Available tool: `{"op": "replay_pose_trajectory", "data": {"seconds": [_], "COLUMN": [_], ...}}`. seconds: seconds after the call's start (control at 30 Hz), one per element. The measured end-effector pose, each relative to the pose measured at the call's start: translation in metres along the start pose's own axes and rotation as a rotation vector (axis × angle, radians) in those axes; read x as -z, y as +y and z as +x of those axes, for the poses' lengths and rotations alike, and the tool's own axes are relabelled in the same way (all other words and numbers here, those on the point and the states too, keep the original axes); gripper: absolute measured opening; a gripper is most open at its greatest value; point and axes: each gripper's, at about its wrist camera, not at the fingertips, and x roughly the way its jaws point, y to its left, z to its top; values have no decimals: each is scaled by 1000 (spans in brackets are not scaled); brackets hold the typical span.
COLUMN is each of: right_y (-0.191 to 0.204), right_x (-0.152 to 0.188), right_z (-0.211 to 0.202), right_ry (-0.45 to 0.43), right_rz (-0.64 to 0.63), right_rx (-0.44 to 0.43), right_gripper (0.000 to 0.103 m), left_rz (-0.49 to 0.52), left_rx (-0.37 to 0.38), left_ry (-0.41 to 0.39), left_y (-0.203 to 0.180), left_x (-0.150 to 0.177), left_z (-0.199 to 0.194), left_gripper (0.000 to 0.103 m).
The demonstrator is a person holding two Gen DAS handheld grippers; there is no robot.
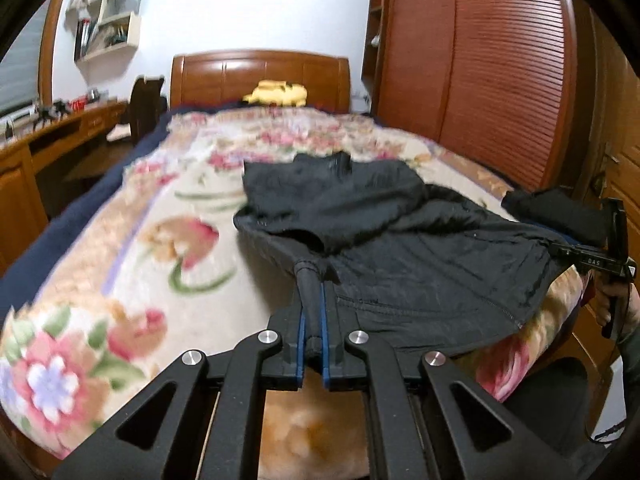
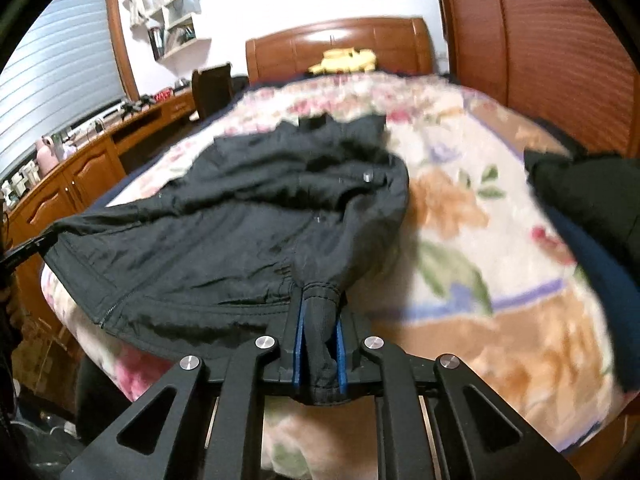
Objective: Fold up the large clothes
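A large black jacket [image 1: 400, 240] lies spread on a bed with a floral blanket [image 1: 140, 240], its collar toward the headboard. My left gripper [image 1: 314, 280] is shut on a bunched corner of the jacket's near hem and holds it off the blanket. In the right wrist view my right gripper [image 2: 320, 300] is shut on the other hem corner of the jacket [image 2: 220, 232], with fabric squeezed between its blue pads. Between the two grips the hem hangs stretched above the bed's near edge. Each view shows the other gripper at its side edge: the right gripper [image 1: 592, 264] and the left gripper [image 2: 28, 248].
A dark pile of clothes [image 2: 592, 200] lies on the blanket's right side. Something yellow [image 1: 276, 94] rests by the wooden headboard [image 1: 260, 76]. A slatted wardrobe [image 1: 480, 80] stands along the right, a wooden desk [image 1: 60, 132] and chair along the left.
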Motion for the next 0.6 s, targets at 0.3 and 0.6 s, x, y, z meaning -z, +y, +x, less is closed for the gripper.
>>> {"op": "replay_pose_trajectory", "data": {"seconds": [0.3, 0.6], "right_y": [9, 27], "right_x": [-13, -64], "right_z": [-36, -56], "right_ry": [-88, -201], "right_rz": [-36, -145], "right_rx": [-13, 24], "right_gripper": [12, 11], "left_rz": [20, 34], "left_rx": [-16, -6], "left_ry": [-106, -257], "left_y": [-2, -5], "left_x": [-32, -104], "left_z": [-29, -28], "left_gripper": [6, 6]}}
